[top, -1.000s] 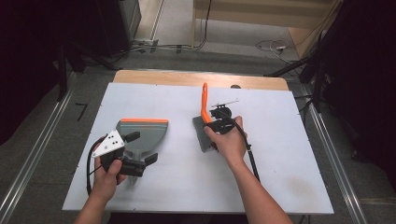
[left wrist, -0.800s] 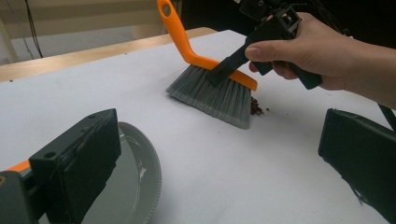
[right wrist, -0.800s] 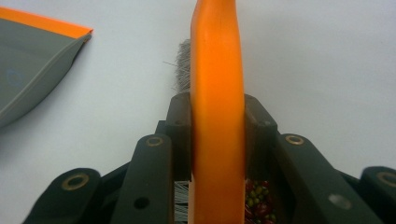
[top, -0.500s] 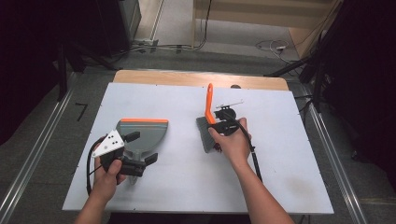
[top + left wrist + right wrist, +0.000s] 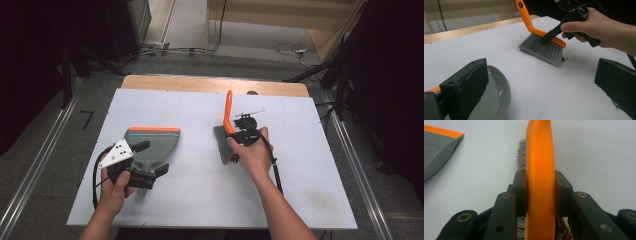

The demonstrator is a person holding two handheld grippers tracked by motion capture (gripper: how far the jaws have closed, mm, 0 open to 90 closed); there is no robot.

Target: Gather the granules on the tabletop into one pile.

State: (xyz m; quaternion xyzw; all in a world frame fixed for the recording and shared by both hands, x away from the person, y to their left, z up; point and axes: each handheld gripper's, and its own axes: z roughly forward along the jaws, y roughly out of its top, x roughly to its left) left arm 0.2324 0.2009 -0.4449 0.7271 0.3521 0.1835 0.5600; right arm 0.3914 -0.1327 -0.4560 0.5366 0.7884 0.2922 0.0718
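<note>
My right tongs (image 5: pixel 239 136) are clamped on the orange back of the brush (image 5: pixel 541 43), both pads pressed flat on either side of it in the right gripper view. Brush stands on its grey bristles on the desk (image 5: pixel 310 165), right of centre, handle sticking up and away from me. My left tongs (image 5: pixel 145 172) grasp the dustpan (image 5: pixel 152 142) at its handle end; jaws look closed on it in the high view, though the left gripper view has them standing apart with the pan's rim beside one of them, so the contact itself I can't fully confirm. Dustpan lies flat left of centre, orange lip facing away from me, well apart from the brush.

Progress: early. Both tools picked up, that part is done. Crumbs (image 5: pixel 563 59) sit just beside the bristle tips, small dark bits, and more beads or seeds (image 5: pixel 562 227) show under the brush by my right tongs. None look to be in the pan; its visible inside appears bare.

Left to do, my guess: bring the pan near, lip toward the bits, sweep them across the gap and onto the pan.
</note>
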